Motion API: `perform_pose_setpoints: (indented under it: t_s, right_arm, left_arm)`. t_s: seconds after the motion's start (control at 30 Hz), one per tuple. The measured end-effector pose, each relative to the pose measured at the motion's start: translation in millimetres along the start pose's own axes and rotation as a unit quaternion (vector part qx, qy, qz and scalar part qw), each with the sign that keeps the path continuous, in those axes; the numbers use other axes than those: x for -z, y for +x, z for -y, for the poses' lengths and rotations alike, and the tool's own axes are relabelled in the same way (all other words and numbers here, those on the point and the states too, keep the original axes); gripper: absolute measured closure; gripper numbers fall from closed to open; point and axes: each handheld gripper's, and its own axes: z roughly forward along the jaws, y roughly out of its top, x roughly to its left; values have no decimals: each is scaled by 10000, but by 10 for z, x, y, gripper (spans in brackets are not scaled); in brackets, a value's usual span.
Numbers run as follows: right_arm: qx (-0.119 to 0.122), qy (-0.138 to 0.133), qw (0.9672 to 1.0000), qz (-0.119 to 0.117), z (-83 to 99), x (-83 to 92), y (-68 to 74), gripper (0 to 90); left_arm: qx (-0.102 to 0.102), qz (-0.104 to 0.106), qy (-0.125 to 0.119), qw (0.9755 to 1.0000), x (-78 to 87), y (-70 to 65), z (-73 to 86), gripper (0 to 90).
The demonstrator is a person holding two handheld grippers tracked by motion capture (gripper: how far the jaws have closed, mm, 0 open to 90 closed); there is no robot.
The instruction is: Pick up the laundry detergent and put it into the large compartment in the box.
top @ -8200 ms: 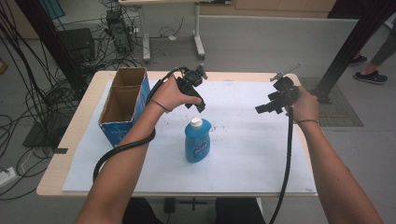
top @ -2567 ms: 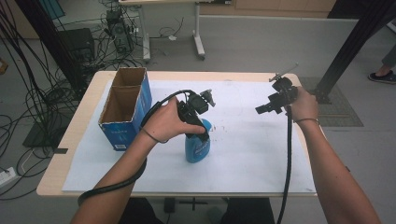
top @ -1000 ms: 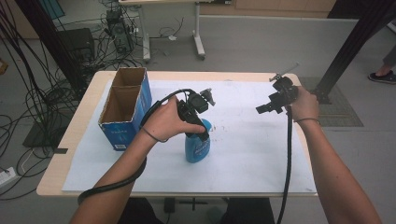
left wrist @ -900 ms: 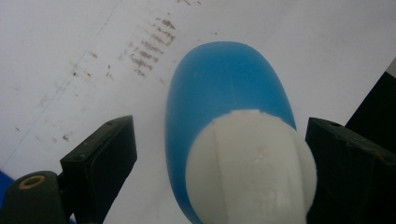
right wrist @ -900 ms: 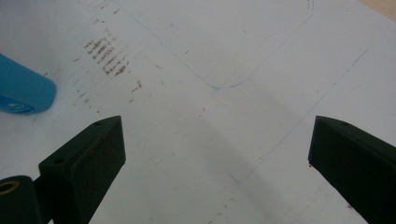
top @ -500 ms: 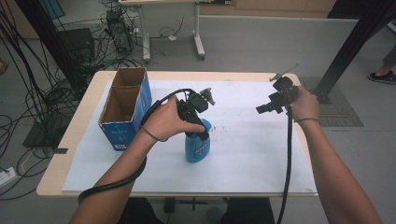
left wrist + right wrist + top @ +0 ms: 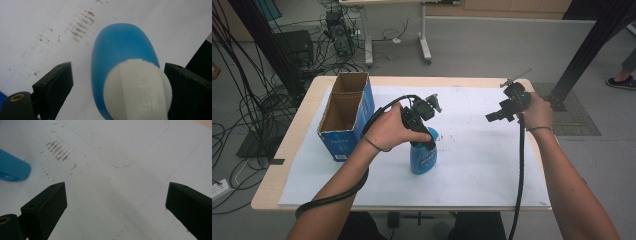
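A blue bottle (image 7: 423, 157) is standing upright mid-table. The left gripper (image 7: 117, 87) is hovering over its white cap (image 7: 138, 90), jaws wide and straddling it, likely lining up a grasp. The right gripper (image 7: 116, 205) is waiting wide open and empty, off to the side.

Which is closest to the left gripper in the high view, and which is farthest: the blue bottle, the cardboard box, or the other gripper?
1. Blue bottle: right beneath the left gripper, its white cap between the open fingers.
2. Cardboard box: to the left, by the table's left edge.
3. Right gripper: farthest, near the right side, open over the white sheet.
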Motion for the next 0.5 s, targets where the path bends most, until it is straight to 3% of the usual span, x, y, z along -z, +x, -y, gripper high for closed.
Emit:
perform_pose_setpoints:
  t_s: [0.5]
  right_arm:
    - [15, -23, 10000, 5, 0, 12, 7, 36]
  left_arm:
    - [-14, -27, -9, 10000, -10, 4, 10, 105]
